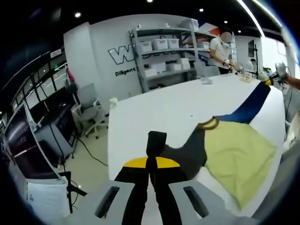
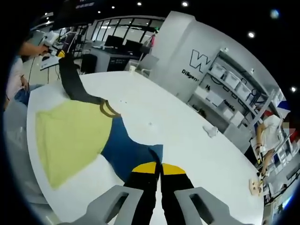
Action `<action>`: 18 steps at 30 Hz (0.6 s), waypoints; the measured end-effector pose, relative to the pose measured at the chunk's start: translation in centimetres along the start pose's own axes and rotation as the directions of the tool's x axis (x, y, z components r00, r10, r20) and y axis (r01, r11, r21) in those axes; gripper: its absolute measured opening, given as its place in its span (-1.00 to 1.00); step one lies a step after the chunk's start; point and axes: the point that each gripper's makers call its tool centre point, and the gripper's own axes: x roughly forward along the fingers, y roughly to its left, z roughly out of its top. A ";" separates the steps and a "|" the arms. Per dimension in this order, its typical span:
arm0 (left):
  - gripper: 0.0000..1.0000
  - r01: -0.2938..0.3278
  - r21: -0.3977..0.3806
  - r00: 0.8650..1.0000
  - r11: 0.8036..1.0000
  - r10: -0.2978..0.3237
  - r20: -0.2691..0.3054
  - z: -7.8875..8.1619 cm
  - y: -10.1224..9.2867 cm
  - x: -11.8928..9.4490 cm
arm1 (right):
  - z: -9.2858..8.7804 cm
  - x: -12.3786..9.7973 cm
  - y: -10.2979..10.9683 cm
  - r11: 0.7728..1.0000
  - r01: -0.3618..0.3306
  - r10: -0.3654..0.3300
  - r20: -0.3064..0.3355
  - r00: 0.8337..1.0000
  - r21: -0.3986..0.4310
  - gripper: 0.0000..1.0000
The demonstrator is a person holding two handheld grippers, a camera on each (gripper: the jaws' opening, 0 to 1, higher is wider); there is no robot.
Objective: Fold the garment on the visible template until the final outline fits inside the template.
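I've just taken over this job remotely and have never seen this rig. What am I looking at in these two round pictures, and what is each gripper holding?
There is no robot arm. A person holds a two-jaw gripper in each hand, and a fisheye camera rides on each, looking forward along its jaws.

In the left gripper view, the left gripper is shut on the black sleeve of a garment. In the right gripper view, the right gripper is shut on the blue sleeve of the same garment.

The garment has a yellow-green body and a brown collar. It lies stretched between the grippers on a large white table. Behind it are storage shelves and a second person at the table's far end.
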 end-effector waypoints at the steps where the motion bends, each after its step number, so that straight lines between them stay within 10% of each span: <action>1: -0.94 -0.002 0.003 1.000 1.000 0.002 -0.002 -0.1 0.1 0.1 | -0.1 0.0 0.0 1.000 0.001 -0.001 -0.004 1.000 -0.001 -1.00; 18: -0.94 -0.044 -0.023 0.998 0.999 0.043 -0.047 -2.5 2.6 1.5 | -3.4 1.5 -1.7 0.997 0.046 -0.040 -0.092 0.995 0.064 -1.00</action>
